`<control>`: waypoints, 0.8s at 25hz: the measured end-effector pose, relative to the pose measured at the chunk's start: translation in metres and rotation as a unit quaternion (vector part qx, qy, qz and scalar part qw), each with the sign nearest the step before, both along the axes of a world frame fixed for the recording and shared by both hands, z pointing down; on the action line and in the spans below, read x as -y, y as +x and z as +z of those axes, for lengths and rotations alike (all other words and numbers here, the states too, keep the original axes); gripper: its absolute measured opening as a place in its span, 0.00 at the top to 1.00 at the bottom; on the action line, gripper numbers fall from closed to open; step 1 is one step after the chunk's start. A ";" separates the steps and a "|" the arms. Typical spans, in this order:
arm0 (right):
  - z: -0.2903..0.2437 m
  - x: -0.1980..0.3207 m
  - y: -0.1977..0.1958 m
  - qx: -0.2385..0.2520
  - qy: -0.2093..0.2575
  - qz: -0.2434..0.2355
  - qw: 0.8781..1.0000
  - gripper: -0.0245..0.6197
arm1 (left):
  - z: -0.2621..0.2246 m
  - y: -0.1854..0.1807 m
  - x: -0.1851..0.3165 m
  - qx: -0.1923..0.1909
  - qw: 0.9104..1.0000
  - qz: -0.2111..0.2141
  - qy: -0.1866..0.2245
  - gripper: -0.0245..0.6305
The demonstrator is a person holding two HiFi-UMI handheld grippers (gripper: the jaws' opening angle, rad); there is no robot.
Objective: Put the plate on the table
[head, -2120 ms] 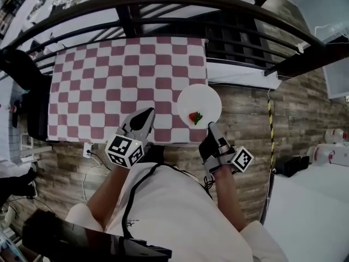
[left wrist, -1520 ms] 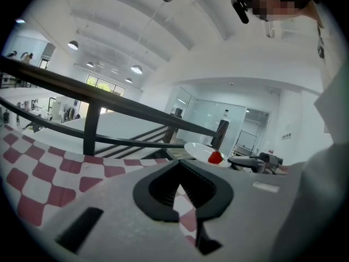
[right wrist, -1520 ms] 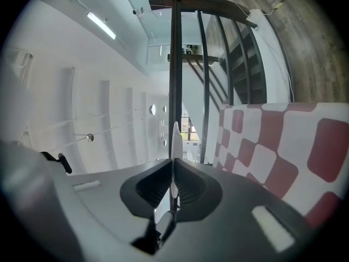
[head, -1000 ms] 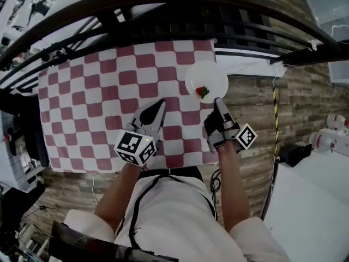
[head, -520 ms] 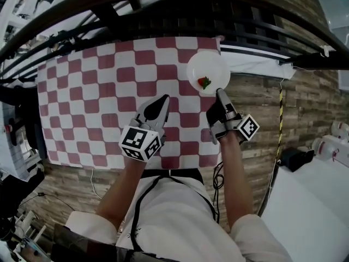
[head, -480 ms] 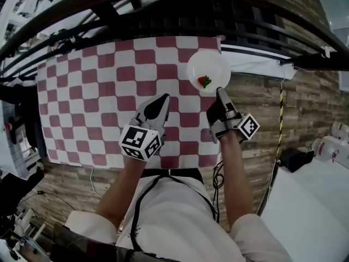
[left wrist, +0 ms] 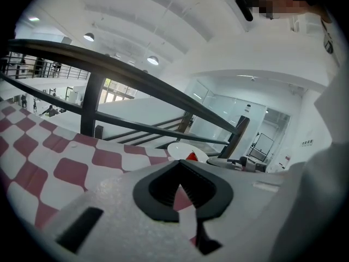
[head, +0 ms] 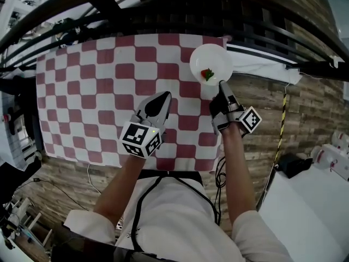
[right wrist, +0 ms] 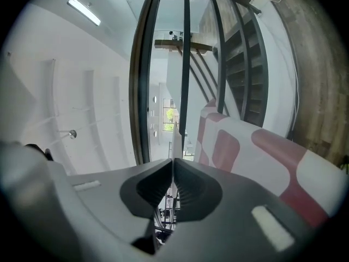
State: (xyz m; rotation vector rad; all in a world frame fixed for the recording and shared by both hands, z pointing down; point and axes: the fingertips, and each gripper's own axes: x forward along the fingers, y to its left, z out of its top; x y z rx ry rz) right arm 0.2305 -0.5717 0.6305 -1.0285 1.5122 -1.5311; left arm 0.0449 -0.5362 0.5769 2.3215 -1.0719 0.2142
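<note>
A checked bench (head: 82, 91) stood before a dark railing (head: 163, 1), with wood floor (head: 262, 108) to its right. Your right tool (head: 222, 83) was clenched on the near rim of the plate (head: 214, 58). The plate was at the bench's far right corner with a red bit of food (head: 207, 74) on it; you could not tell whether it touched the cloth. Your left tool (head: 164, 95) was clenched on nothing, over the bench, near the plate but apart from it.

hidden: right gripper (head: 222, 84) covers the plate (head: 210, 58)'s near rim | too small: we can't name the red bit (head: 207, 74) | hidden: our torso (head: 169, 212) covers part of the table (head: 82, 91)'s near edge
</note>
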 end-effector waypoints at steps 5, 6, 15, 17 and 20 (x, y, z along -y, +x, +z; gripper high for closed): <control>0.015 0.016 -0.002 -0.004 -0.007 -0.009 1.000 0.93 | 0.006 -0.004 0.004 0.003 1.000 -0.009 -0.004 0.95; 0.018 0.019 -0.002 -0.005 -0.010 -0.012 1.000 0.93 | 0.007 -0.005 0.006 0.004 1.000 -0.010 -0.005 0.95; 0.038 0.035 -0.004 -0.009 -0.026 -0.019 0.999 0.93 | 0.013 -0.008 0.008 0.008 1.000 -0.018 -0.007 0.95; 0.041 0.038 -0.004 -0.010 -0.030 -0.020 0.999 0.93 | 0.013 -0.009 0.008 0.007 1.000 -0.018 -0.007 0.95; 0.044 0.042 -0.005 -0.013 -0.035 -0.022 0.999 0.93 | 0.012 -0.010 0.009 0.006 1.000 -0.020 -0.007 0.95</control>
